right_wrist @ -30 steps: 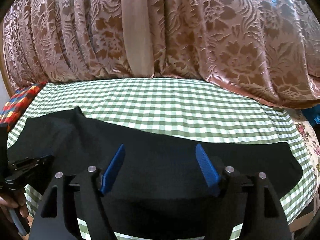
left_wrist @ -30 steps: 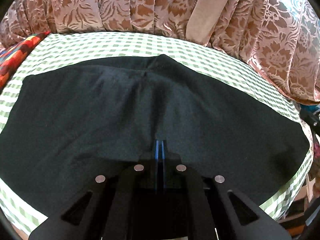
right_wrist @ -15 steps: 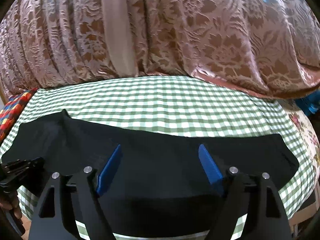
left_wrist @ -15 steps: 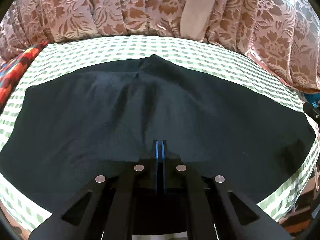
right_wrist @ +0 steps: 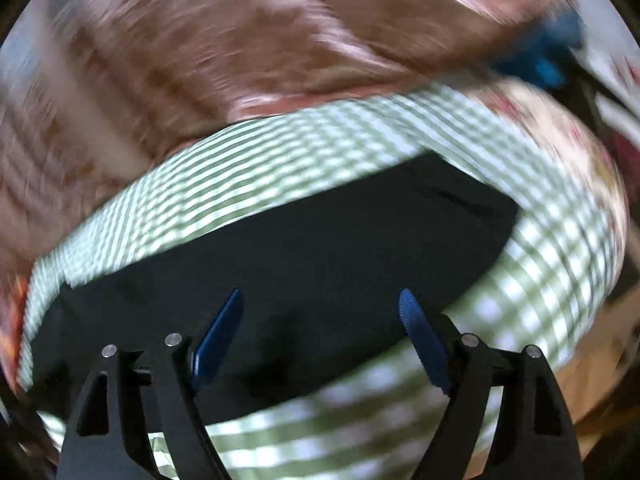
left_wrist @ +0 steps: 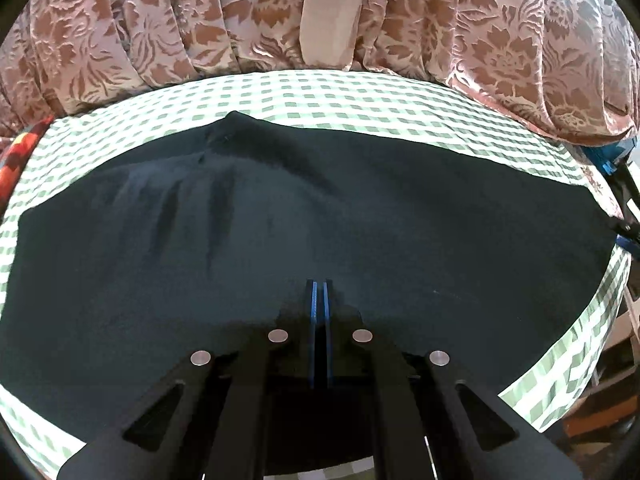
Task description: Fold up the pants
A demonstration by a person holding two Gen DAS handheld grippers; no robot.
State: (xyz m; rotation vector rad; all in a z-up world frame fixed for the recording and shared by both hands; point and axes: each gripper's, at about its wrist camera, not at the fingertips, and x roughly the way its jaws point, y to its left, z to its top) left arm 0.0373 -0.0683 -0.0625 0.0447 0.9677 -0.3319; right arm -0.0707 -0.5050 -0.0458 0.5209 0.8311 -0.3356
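My left gripper (left_wrist: 319,292) has its blue pads pressed together over the near edge of the black pants (left_wrist: 360,232); can't tell if cloth is pinched. Pants lie spread flat on the green checked cloth (left_wrist: 320,92), crotch peak at 11 o'clock. My right gripper (right_wrist: 320,304) has been opening, nothing between the pads, pants' end at 1 o'clock, view blurred

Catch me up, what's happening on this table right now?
A person with a handheld tool in each hand is folding dark pants that lie spread on a green checked tablecloth. The left tool is shut, low over the near middle of the fabric; whether it pinches cloth is unclear. The right tool is open with nothing between its pads, its jaws having just widened, above the pants' end. That view is motion-blurred. A floral curtain hangs behind.
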